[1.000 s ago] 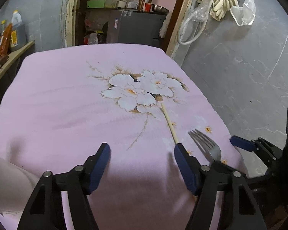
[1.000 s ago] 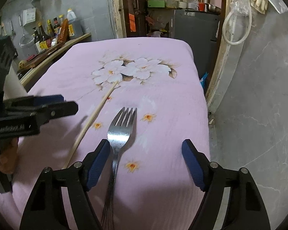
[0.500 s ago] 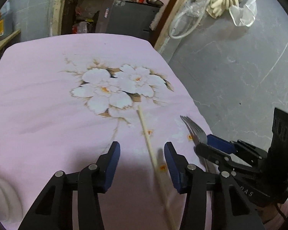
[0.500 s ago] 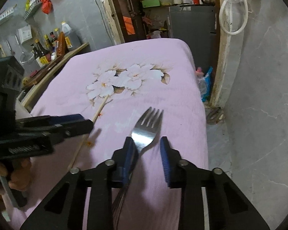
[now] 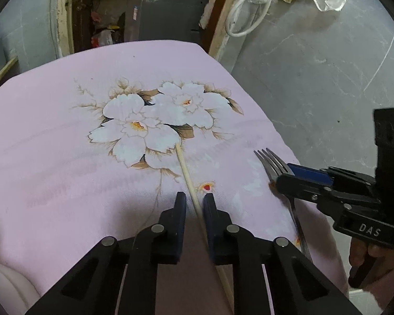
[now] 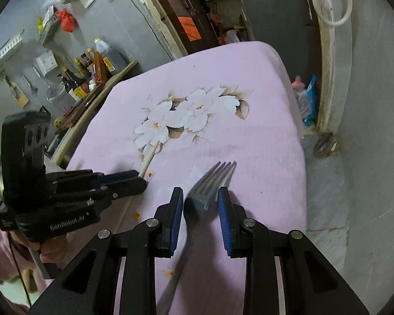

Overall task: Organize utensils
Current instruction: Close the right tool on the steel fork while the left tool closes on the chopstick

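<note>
A pale wooden chopstick (image 5: 187, 173) lies on the pink flowered cloth (image 5: 65, 144). My left gripper (image 5: 194, 200) is closed around it, the stick running between its blue pads. A steel fork (image 6: 210, 183) sits tilted between the pads of my right gripper (image 6: 200, 195), which is shut on the fork's neck, tines pointing away. In the left wrist view the fork (image 5: 271, 164) and right gripper (image 5: 302, 177) show at the right. In the right wrist view the left gripper (image 6: 134, 179) and chopstick (image 6: 151, 157) show at the left.
The cloth-covered table drops off at its right edge (image 6: 299, 157) to a grey floor. A wooden shelf with sauce bottles (image 6: 92, 71) runs along the left. A doorway with a dark cabinet (image 5: 170, 18) lies beyond the far edge.
Both grippers have closed from wide open: the left around the chopstick, the right onto the fork. The fork's head now tilts up off the cloth.
</note>
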{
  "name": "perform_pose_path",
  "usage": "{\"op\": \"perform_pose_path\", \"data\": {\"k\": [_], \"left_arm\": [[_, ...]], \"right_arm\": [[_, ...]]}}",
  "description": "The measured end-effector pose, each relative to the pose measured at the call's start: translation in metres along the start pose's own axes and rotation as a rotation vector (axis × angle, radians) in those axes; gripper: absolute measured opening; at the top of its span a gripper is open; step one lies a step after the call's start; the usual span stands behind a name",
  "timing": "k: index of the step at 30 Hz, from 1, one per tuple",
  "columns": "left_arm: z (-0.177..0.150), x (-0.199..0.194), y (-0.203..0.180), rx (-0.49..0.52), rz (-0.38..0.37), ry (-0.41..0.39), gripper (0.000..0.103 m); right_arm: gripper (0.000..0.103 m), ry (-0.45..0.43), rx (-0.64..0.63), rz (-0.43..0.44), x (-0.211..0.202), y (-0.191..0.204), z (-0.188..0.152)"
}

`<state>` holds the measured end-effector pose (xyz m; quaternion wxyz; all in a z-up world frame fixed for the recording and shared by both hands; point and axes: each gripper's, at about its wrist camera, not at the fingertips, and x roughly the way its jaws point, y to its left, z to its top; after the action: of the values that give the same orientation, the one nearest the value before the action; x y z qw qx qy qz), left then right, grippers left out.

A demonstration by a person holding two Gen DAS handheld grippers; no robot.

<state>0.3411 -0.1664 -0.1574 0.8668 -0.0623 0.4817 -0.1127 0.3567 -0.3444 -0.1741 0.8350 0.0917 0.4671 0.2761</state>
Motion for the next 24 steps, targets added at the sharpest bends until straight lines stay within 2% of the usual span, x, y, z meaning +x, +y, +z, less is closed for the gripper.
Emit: {"op": "perform_pose_path", "data": {"k": [4, 6, 12, 18, 24], "left_arm": [[0.003, 0.001, 0.000, 0.021, -0.010, 0.036, 0.012], [0.004, 0.002, 0.000, 0.015, -0.014, 0.047, 0.010], [0.004, -0.003, 0.004, -0.026, -0.011, 0.065, 0.005], [-0.010, -0.026, -0.002, -0.012, -0.001, 0.023, 0.005], [-0.021, -0.061, -0.013, 0.033, 0.012, -0.058, 0.005]], "right_arm": [[0.023, 0.014, 0.082, 0.045, 0.007, -0.007, 0.001], [0.014, 0.017, 0.113, 0.052, 0.009, -0.008, 0.000], [0.007, 0.000, 0.143, 0.070, 0.008, 0.004, -0.006], [0.004, -0.077, 0.154, 0.060, -0.019, 0.019, -0.016], [0.003, -0.175, 0.122, -0.002, -0.049, 0.039, -0.027]]}}
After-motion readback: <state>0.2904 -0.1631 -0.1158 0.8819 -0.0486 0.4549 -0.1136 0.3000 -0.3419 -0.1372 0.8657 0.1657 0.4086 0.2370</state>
